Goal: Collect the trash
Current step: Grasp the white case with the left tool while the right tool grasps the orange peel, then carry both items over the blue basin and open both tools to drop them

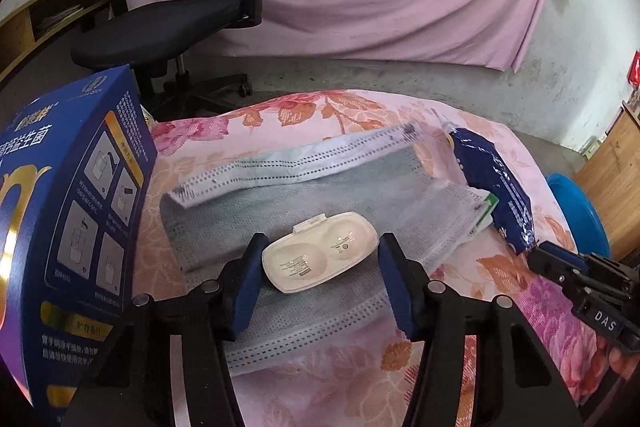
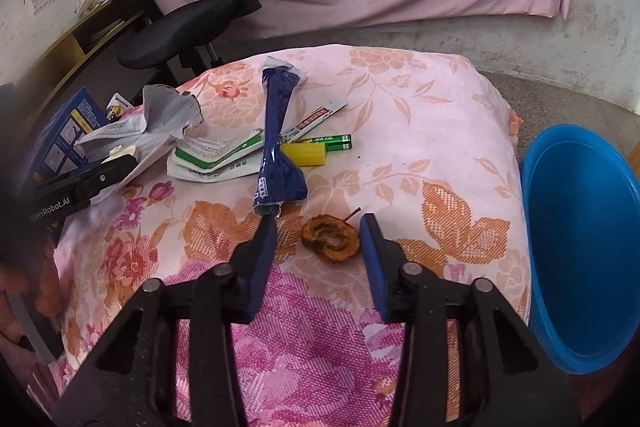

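In the left wrist view, our left gripper (image 1: 318, 263) stands wide open around a small white plastic case (image 1: 320, 257), which lies on a grey face mask (image 1: 304, 195) spread over the flowered cloth (image 1: 352, 379). The long axis of the case runs nearly across, from one finger to the other, tilted a little up to the right, so we judge that closing would press on its short ends. The left pad looks very close to the case, maybe touching; the right pad is apart. In the right wrist view, our right gripper (image 2: 318, 259) is also open and holds nothing. A dried orange peel ring (image 2: 330, 237) lies flat on the cloth between its fingertips, closer to the right pad. The blue basin (image 2: 580, 247) waits just beside the cushion on the right, so the right hand is nearer to it.
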